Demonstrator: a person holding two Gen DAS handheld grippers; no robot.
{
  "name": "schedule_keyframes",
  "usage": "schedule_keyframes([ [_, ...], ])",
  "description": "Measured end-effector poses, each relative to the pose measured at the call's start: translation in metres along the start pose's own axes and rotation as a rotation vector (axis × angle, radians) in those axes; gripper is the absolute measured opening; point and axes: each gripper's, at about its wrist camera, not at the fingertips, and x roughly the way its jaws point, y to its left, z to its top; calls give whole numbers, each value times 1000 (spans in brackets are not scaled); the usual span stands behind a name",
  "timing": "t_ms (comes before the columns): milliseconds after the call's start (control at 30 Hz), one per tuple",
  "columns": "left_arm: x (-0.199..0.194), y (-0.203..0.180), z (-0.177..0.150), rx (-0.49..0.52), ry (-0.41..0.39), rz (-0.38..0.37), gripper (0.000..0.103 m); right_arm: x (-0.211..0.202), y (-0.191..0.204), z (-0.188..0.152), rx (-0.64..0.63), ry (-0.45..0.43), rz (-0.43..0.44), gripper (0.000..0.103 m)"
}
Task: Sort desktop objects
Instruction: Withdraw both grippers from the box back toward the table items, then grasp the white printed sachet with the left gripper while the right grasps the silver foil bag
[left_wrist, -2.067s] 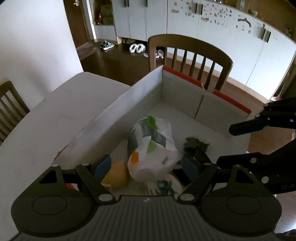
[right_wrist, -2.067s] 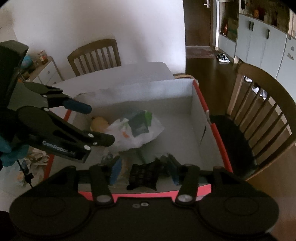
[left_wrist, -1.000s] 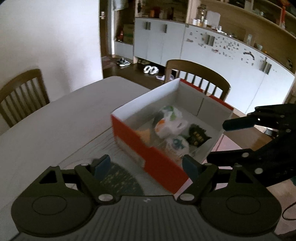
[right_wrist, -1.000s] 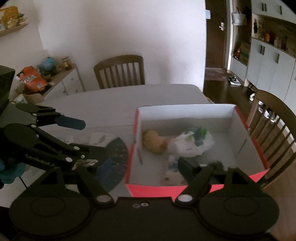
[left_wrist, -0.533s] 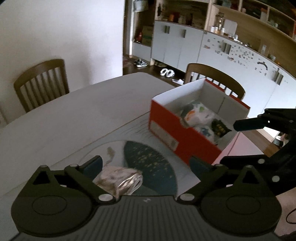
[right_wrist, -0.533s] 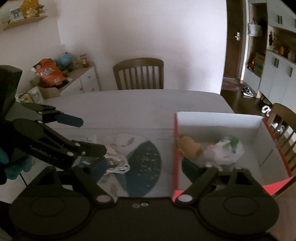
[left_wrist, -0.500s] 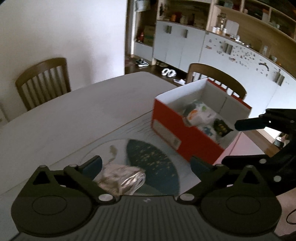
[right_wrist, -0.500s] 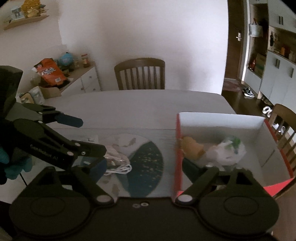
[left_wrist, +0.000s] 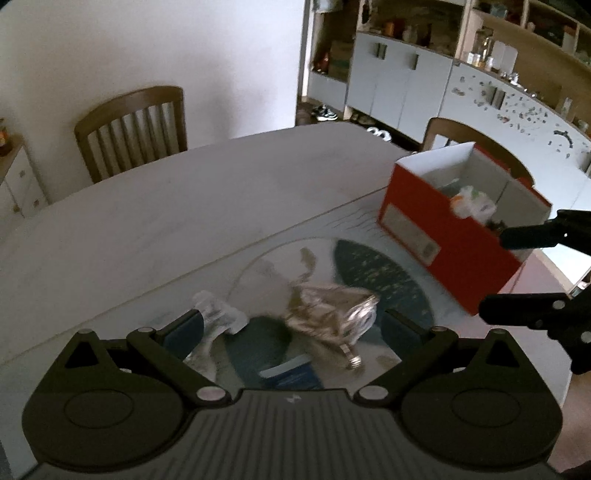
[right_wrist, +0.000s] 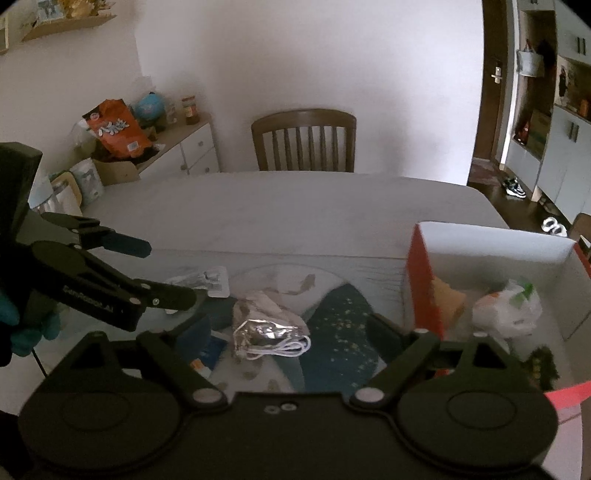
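Both my jaws are spread wide and empty. The foil bag (left_wrist: 330, 308) lies on the worktop (left_wrist: 184, 206) between my left gripper's (left_wrist: 291, 326) jaws; its white cable (right_wrist: 282, 349) could snag or slip out.

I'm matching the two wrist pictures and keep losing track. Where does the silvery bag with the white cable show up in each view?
Left wrist view: the silvery bag lies low in the middle, on the mat between the open left tongs.
Right wrist view: the bag lies low, left of centre, between the open right tongs.
Shared landmark: the red box, to the right of the bag in both views.
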Motion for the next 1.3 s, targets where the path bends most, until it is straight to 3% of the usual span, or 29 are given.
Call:
schedule_keyframes([
  [533,47,56,-23,-40,46,10,102,55,22,-1,-37,62,18,91],
  [1300,103,88,-39,-9,55,31,102,132,36,-9,-135,136,32,91],
])
